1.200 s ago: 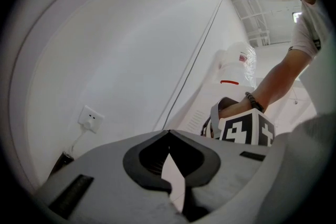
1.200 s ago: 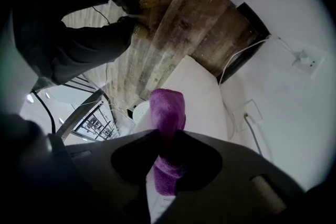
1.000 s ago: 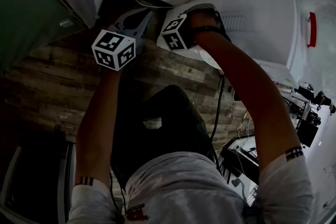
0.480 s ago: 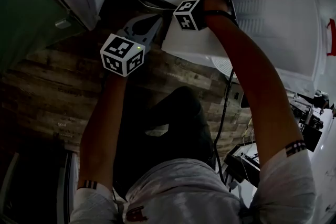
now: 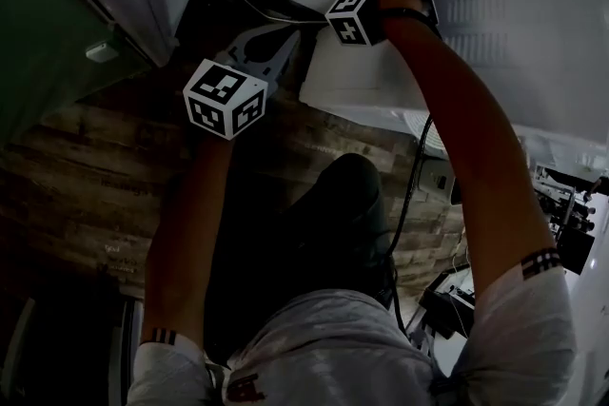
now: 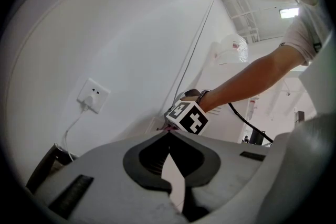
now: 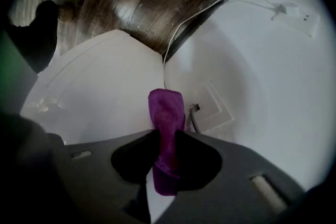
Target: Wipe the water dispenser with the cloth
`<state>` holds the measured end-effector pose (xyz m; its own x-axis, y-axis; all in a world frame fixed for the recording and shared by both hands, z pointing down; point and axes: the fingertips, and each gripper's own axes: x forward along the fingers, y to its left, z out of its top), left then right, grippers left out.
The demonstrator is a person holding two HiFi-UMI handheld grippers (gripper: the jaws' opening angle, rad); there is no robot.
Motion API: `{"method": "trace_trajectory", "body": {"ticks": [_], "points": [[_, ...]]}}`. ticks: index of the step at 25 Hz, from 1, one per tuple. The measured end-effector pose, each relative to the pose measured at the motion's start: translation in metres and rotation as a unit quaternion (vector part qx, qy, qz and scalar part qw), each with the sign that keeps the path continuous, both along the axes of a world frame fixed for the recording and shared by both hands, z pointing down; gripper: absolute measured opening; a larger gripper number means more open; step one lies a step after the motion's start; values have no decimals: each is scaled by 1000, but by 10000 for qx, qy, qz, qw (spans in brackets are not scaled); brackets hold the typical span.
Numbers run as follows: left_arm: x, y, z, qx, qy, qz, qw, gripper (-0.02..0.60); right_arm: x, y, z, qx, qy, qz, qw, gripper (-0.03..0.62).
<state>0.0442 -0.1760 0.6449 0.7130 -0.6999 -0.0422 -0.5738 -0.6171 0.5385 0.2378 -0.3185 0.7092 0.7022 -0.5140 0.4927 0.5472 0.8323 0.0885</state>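
**Desk:** Where is the cloth?

**Photographer:** The purple cloth (image 7: 167, 113) is clamped in the right gripper (image 7: 167, 136), pinched between its two jaws. Its folded free end sticks out ahead of them. That end reaches over the white water dispenser (image 7: 100, 81), near the corner where the unit meets the white wall (image 7: 262, 76). I cannot tell whether the cloth presses on the surface.

**Desk:** And from above?

**Photographer:** In the head view the right gripper sits at the far top edge of the water dispenser. The person's right arm (image 5: 457, 143) stretches across the unit to reach it. The cloth does not show there, as the gripper's marker cube and the hand cover it.

**Desk:** What of the other hand?

**Photographer:** The left gripper (image 6: 169, 136) holds nothing. Its jaws are together, with the tips touching. It hangs just left of the water dispenser, above the wooden floor (image 5: 95, 157), and points toward the wall. Its own view looks past its closed tips at the right gripper's cube, which is near it but not touching.

**Desk:** Anything else in frame?

**Photographer:** A wall socket (image 6: 93, 95) with a plug in it sits on the wall, left of both grippers. The person's dark trousers and light shirt fill the lower part of the head view.
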Motion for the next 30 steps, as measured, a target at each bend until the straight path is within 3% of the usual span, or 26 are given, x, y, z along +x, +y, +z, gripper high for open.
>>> {"method": "trace_trajectory", "body": {"ticks": [8, 15, 26, 30], "points": [[9, -4, 17, 196, -52, 171, 9996, -2, 25, 12, 2, -155, 318, 387, 9986, 92], [7, -6, 18, 277, -62, 194, 9994, -2, 22, 50, -3, -500, 450, 355, 9971, 91], [19, -18, 48, 488, -148, 394, 9979, -2, 8, 121, 9, -838, 290, 407, 9952, 91], [16, -23, 52, 505, -123, 354, 9980, -2, -3, 162, 5, -1160, 142, 488, 9919, 91]]}}
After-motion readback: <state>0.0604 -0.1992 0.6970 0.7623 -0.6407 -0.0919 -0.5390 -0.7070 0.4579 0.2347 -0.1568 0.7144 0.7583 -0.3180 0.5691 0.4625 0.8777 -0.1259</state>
